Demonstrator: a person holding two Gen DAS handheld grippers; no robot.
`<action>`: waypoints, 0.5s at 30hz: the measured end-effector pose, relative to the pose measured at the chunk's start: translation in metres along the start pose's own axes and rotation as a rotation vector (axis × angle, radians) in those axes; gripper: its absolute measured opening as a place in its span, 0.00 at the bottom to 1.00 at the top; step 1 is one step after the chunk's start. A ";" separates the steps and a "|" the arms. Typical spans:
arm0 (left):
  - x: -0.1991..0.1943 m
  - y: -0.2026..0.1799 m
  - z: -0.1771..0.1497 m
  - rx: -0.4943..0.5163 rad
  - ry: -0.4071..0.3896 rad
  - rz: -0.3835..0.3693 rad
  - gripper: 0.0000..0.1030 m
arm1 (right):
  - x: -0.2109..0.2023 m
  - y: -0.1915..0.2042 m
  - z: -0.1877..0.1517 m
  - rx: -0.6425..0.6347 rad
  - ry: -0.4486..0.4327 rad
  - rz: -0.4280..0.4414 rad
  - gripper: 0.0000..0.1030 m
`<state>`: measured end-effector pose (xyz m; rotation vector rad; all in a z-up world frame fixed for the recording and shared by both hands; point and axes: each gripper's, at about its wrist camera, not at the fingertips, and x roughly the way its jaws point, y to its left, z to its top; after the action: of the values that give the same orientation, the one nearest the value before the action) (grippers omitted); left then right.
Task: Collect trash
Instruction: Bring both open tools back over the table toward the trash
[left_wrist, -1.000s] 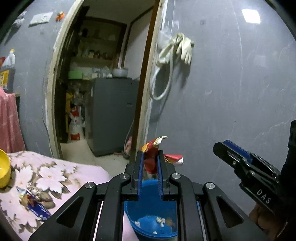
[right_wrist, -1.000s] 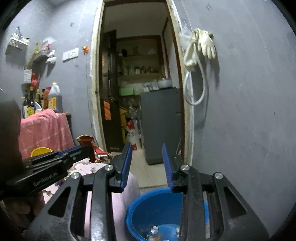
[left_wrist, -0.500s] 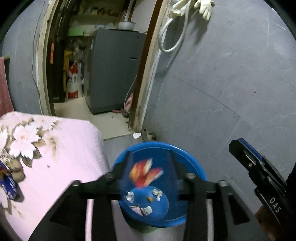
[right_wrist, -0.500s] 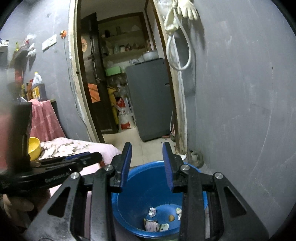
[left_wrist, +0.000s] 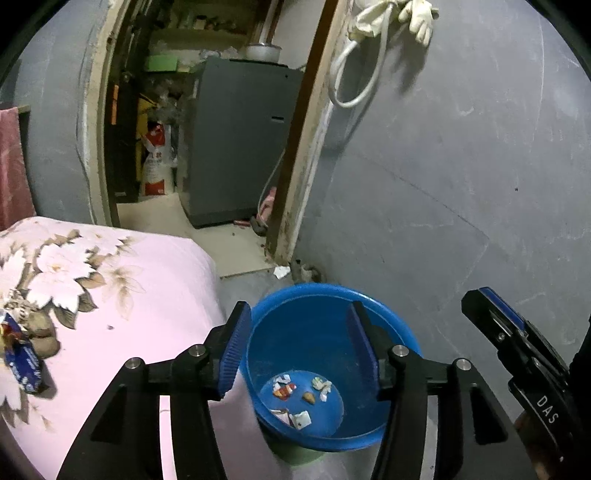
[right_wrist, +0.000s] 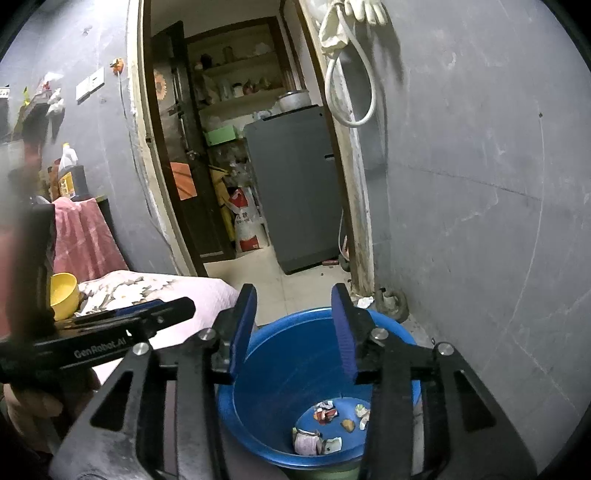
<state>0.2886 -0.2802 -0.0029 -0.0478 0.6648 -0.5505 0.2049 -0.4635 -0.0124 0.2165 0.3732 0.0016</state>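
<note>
A blue bucket stands on the floor between the bed and the grey wall, with several paper scraps on its bottom. Among them lies a red crumpled wrapper, which the right wrist view also shows. My left gripper hangs over the bucket's mouth; its jaws are opening and nothing is between them. My right gripper hovers over the same bucket, its jaws also opening and empty. Each gripper appears at the edge of the other's view: the right gripper, the left gripper.
A bed with a pink floral cover lies left of the bucket and carries a blue wrapper and a yellow bowl. A white scrap lies on the floor by the door frame. Beyond the doorway stands a grey appliance.
The left gripper was shut on the red wrapper; its jaws opened and the wrapper fell into the bucket. Both grippers sank toward the bucket, and the right jaws widened.
</note>
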 end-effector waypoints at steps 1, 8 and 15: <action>-0.005 0.002 0.001 0.000 -0.009 0.002 0.48 | -0.002 0.002 0.001 -0.002 -0.004 0.001 0.46; -0.047 0.018 0.007 -0.010 -0.099 0.035 0.60 | -0.019 0.025 0.015 -0.024 -0.046 0.011 0.57; -0.107 0.040 0.009 -0.023 -0.231 0.099 0.87 | -0.036 0.060 0.029 -0.041 -0.095 0.038 0.76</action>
<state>0.2433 -0.1936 0.0564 -0.0975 0.4460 -0.4338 0.1837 -0.4126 0.0392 0.1824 0.2745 0.0363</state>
